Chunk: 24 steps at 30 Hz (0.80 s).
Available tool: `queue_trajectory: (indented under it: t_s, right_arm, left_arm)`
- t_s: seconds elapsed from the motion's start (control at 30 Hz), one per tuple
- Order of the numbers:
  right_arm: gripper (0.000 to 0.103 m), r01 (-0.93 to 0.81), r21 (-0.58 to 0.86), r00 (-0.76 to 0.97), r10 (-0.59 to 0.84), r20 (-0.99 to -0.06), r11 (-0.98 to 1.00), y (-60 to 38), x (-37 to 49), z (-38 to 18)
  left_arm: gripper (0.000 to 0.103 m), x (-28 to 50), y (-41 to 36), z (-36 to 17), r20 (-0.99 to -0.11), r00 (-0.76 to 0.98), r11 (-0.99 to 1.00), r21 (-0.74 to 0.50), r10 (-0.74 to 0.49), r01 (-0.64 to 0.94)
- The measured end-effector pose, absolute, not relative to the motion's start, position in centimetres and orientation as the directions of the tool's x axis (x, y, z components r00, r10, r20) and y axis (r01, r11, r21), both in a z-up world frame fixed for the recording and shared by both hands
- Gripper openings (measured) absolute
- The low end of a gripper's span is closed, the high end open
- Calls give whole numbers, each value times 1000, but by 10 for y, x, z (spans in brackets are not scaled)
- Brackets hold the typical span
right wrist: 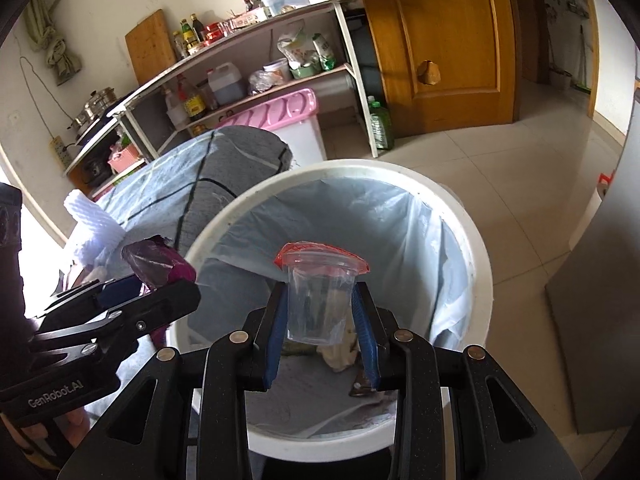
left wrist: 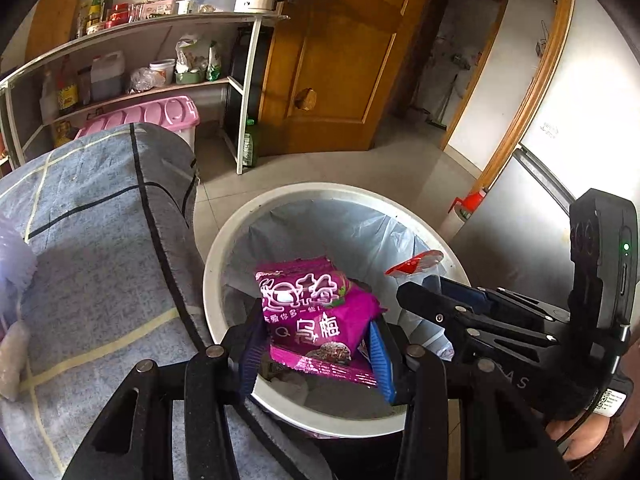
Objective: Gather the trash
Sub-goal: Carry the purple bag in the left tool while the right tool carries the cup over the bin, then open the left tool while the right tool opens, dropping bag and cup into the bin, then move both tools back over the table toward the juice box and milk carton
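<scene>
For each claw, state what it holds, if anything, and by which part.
The left claw grips a magenta snack packet by its lower sides. The right claw grips a clear plastic cup by its side walls. Both hang over the white bin.

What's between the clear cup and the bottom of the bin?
Only air. In the right wrist view the right tool holds the clear cup over the white bin, and old scraps lie at the bottom below it.
</scene>
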State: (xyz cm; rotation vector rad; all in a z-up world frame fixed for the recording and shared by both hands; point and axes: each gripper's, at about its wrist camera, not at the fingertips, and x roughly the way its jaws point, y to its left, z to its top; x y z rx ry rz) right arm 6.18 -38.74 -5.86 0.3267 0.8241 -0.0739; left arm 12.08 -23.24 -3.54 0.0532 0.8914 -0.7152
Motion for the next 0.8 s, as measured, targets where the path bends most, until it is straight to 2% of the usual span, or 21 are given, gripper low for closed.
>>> queue_trajectory:
  t_s: [0.03,0.07,0.13,0.4,0.8]
  right_arm:
    - [36,201,244,674,47,-738,949,-389,62,-60]
    - [42,210,237,669,38,-743,949,-390,62,-61]
    - [52,222,243,666,35,-745,944,-395,62,-63]
    - [52,241,267,675,36,-737,933,-397,57,-61]
    - [52,182,275,716,65,-696,944,-367,57,-41]
  left_arm:
    - [48,121,-233,-37,-730,412,771,-243,-545,588]
    - [49,123,-234,-38,-735,411,775,-241,-539,584]
    - [58,123,-233,-39,-736,414,778,-239,-535,581]
    - [58,124,-223,-36,-725,422,784,-260,-544,564]
    - [58,111,-173,-11,-681,510,822,-250,-525,512]
